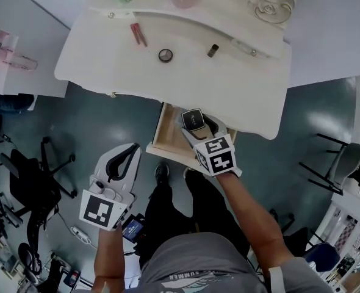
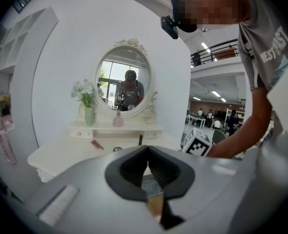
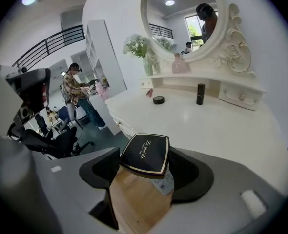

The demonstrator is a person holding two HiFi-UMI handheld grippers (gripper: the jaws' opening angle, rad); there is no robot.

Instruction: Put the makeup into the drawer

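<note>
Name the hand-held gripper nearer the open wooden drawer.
Right. The right hand-held gripper hangs over the wooden drawer with a black square compact; the left hand-held gripper is apart, left of it.

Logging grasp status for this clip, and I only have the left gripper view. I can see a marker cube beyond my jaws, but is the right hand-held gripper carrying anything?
Observer: Yes. The right hand-held gripper is shut on a black square compact with a gold rim.
Operator: Where is that relative to the drawer?
Observer: The head view shows the compact over the open wooden drawer, which is pulled out from under the white dressing table.
Operator: And where is my own gripper?
Observer: The left hand-held gripper hangs over the teal floor, left of the drawer, touching nothing.
</note>
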